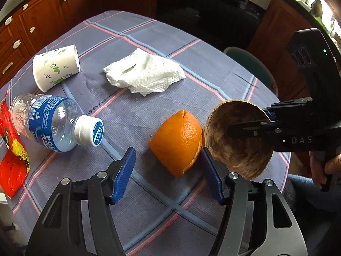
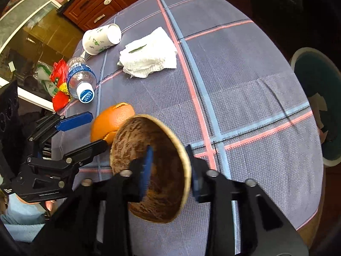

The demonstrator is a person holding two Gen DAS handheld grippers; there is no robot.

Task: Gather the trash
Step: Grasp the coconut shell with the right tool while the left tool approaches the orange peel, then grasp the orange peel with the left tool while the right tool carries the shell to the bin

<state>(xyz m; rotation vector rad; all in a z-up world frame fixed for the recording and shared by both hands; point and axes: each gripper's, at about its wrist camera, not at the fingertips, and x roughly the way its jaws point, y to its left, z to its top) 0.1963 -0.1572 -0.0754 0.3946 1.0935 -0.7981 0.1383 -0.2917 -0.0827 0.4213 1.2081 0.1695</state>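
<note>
An orange peel point(image 1: 178, 141) lies on the checked tablecloth point(image 1: 149, 196), also in the right wrist view point(image 2: 110, 122). My left gripper point(image 1: 168, 156) is open, its blue fingers on either side of the peel. My right gripper point(image 2: 170, 155) is shut on the rim of a brown coconut-shell bowl point(image 2: 162, 170), held tilted just right of the peel; the bowl also shows in the left wrist view point(image 1: 236, 145). A plastic bottle point(image 1: 57, 124), a paper cup point(image 1: 56, 67), a crumpled paper towel point(image 1: 145, 73) and a red wrapper point(image 1: 11, 155) lie on the table.
Wooden kitchen cabinets point(image 1: 42, 19) and a dark oven point(image 1: 211, 6) stand beyond the table. A round teal bin point(image 2: 317, 104) stands on the floor off the table's right side. The table edge runs close behind the bowl.
</note>
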